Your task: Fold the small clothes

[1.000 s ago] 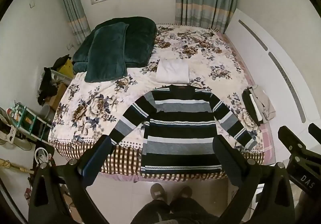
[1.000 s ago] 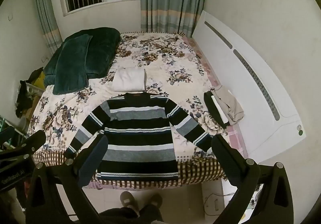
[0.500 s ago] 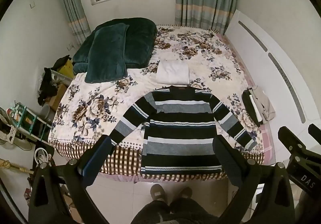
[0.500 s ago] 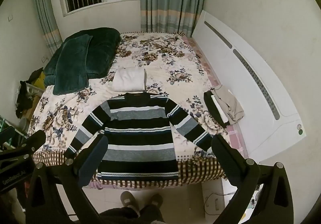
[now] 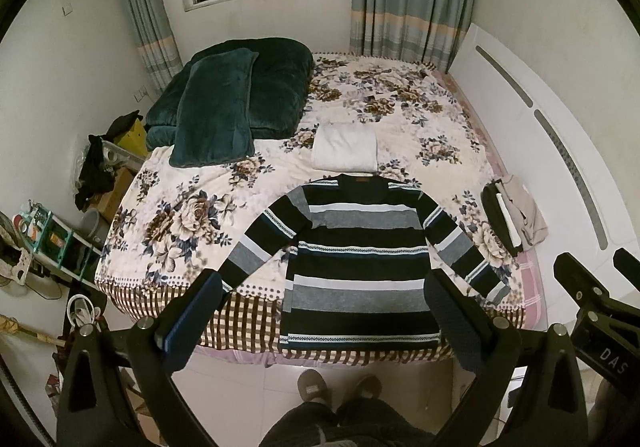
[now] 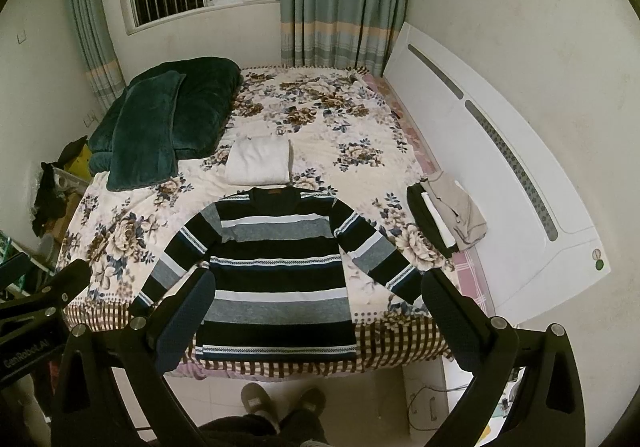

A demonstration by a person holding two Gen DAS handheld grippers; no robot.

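A black, grey and white striped sweater point(image 5: 360, 259) lies spread flat on the near part of the floral bed point(image 5: 192, 215), sleeves angled outward, hem at the bed's front edge. It also shows in the right wrist view point(image 6: 276, 271). My left gripper point(image 5: 320, 311) is open and empty, held high above the floor in front of the bed. My right gripper point(image 6: 316, 311) is open and empty too, beside the left one. A folded white garment point(image 5: 346, 147) lies just beyond the sweater's collar.
A dark green blanket and pillow point(image 5: 232, 99) sit at the bed's far left. A small pile of black and beige clothes point(image 5: 512, 215) lies at the bed's right edge by the white headboard point(image 5: 560, 151). Shelves and clutter point(image 5: 48, 239) stand left of the bed. The person's slippered feet point(image 5: 340, 391) are below.
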